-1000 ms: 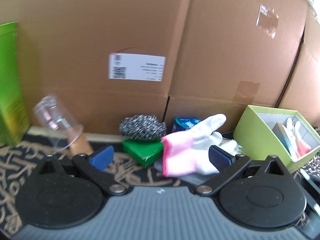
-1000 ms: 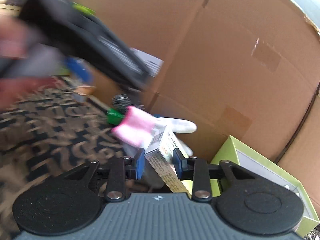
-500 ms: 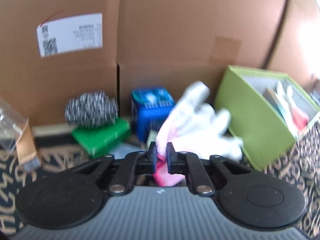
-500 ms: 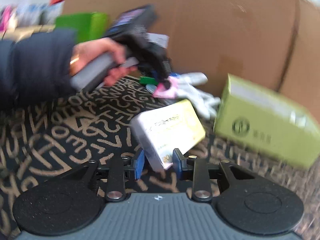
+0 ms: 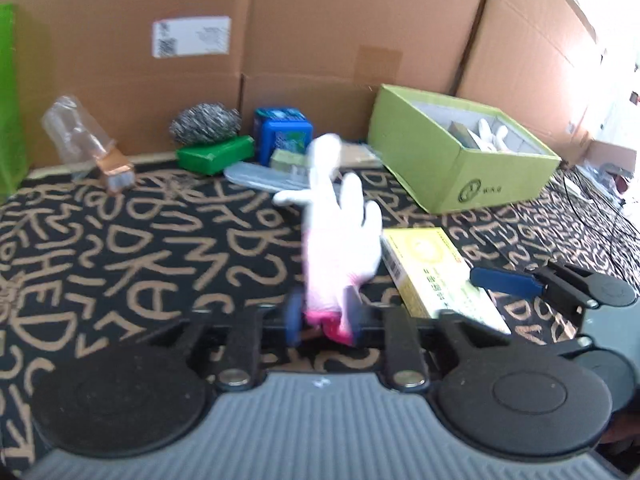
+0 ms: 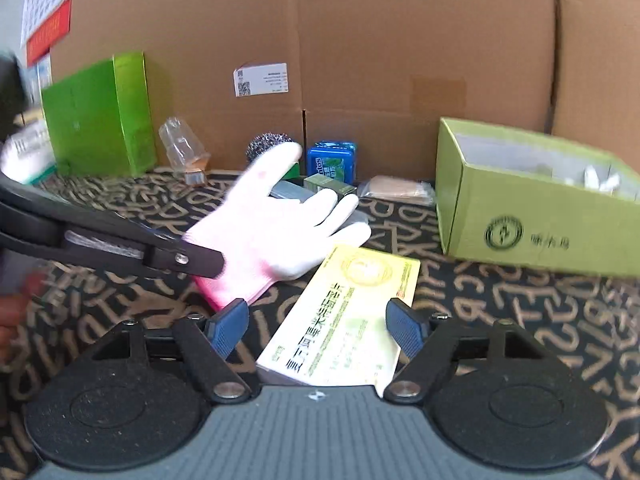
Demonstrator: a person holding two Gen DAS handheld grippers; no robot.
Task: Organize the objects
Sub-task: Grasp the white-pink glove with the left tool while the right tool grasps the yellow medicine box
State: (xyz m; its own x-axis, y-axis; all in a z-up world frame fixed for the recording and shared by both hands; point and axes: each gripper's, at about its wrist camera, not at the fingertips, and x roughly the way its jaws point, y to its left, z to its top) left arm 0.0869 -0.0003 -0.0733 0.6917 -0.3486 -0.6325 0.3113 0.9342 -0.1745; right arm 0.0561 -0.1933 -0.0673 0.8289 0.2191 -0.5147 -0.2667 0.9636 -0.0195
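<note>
The white knit glove with a pink cuff (image 5: 340, 248) is held by its cuff between the blue pads of the left gripper (image 5: 325, 320), whose jaws have just been opening from a tight pinch; motion blur leaves it unclear whether the pads press on the cuff, though the glove stands up from them, fingers pointing away over the black cloth with tan lettering (image 5: 140, 248). The right gripper (image 6: 316, 326) has just been spreading its jaws, and they now stand wide on either side of the flat yellow-and-white cardboard box (image 6: 344, 320), which lies on the cloth with clear gaps between it and both blue pads. In the right wrist view the glove hangs just beyond this box, overlapping its far left corner.

Farther off to the right stands an open lime-green cardboard box (image 6: 536, 224) with white items inside. Toward the back lie a grey flat packet (image 5: 260, 176), a small olive carton (image 6: 330, 186), a blue tin (image 6: 332, 162), a steel wool scourer (image 5: 206, 124) on a green block (image 5: 216, 154), and a tipped clear plastic cup (image 5: 76, 132). A tall green box (image 6: 100, 116) stands at far left, before a brown cardboard wall (image 6: 360, 40).
</note>
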